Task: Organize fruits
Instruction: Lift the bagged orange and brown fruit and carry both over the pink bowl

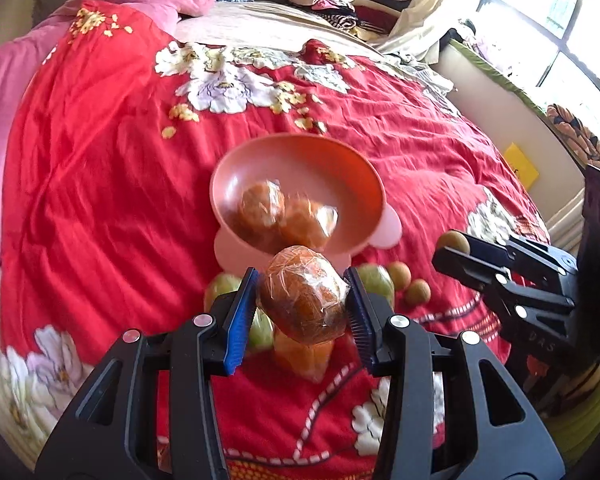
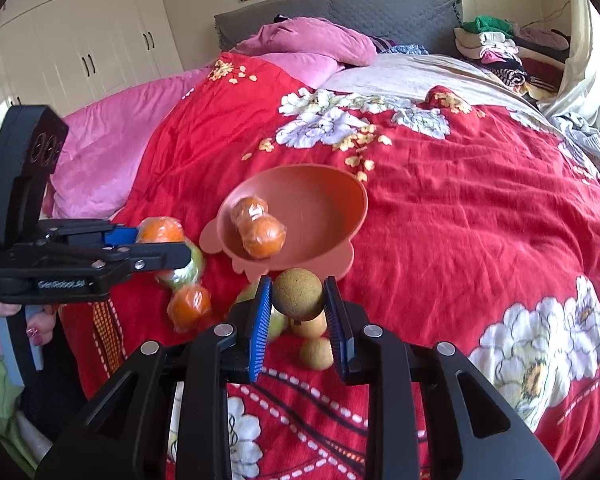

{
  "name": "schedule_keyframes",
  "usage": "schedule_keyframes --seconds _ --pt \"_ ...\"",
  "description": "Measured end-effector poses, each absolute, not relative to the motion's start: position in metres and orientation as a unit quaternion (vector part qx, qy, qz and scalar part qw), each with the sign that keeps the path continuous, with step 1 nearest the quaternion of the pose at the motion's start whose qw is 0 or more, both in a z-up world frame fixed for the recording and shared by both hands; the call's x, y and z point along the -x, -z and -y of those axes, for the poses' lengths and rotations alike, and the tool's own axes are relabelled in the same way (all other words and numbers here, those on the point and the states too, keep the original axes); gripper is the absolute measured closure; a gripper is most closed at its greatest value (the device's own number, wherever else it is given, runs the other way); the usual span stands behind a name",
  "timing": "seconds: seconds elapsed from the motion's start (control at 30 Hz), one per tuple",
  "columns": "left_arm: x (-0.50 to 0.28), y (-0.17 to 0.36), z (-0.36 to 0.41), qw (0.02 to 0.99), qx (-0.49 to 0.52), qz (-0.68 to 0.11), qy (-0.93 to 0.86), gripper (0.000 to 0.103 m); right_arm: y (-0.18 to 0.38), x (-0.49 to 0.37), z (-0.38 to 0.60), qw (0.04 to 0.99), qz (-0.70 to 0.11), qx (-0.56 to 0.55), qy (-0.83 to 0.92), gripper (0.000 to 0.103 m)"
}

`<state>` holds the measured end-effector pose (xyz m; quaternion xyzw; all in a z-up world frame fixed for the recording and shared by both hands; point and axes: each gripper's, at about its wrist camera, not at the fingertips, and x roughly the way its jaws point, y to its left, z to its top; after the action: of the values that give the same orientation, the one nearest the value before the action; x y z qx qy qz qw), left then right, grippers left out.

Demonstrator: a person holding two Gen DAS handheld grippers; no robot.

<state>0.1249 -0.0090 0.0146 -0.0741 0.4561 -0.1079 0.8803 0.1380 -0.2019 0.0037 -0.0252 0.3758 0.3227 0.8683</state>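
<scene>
On the red floral bedspread [image 2: 480, 216] | pink bowl [image 2: 320, 188] mid-bed, grey headboard [image 2: 340, 12] behind | left gripper [image 1: 304, 300] pinching wrapped orange [image 1: 304, 300] | right gripper [image 2: 298, 300] pinching brown round fruit [image 2: 298, 294]

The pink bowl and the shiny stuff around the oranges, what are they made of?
The bowl looks like matte plastic: smooth, even pink, no shine. The wrap on the orange in the left tool looks like thin clear plastic film: it crinkles and glints.
</scene>
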Motion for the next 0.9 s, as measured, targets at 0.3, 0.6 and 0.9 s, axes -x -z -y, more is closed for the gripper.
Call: schedule_keyframes --seconds 0.3,0.6,0.9 --pt "-0.168 -0.025 0.007 0.881 0.071 -0.454 0.108 0.068 -0.015 -0.159 0.196 0.872 -0.364 0.02 -0.327 0.078" --pt "-0.209 -0.028 0.008 0.879 0.069 -0.46 0.109 0.068 -0.018 -0.178 0.19 0.873 -0.357 0.015 -0.334 0.078" --pt "-0.239 -0.018 0.015 0.87 0.064 -0.475 0.113 0.068 -0.008 -0.19 0.185 0.867 -0.364 0.015 -0.339 0.078"
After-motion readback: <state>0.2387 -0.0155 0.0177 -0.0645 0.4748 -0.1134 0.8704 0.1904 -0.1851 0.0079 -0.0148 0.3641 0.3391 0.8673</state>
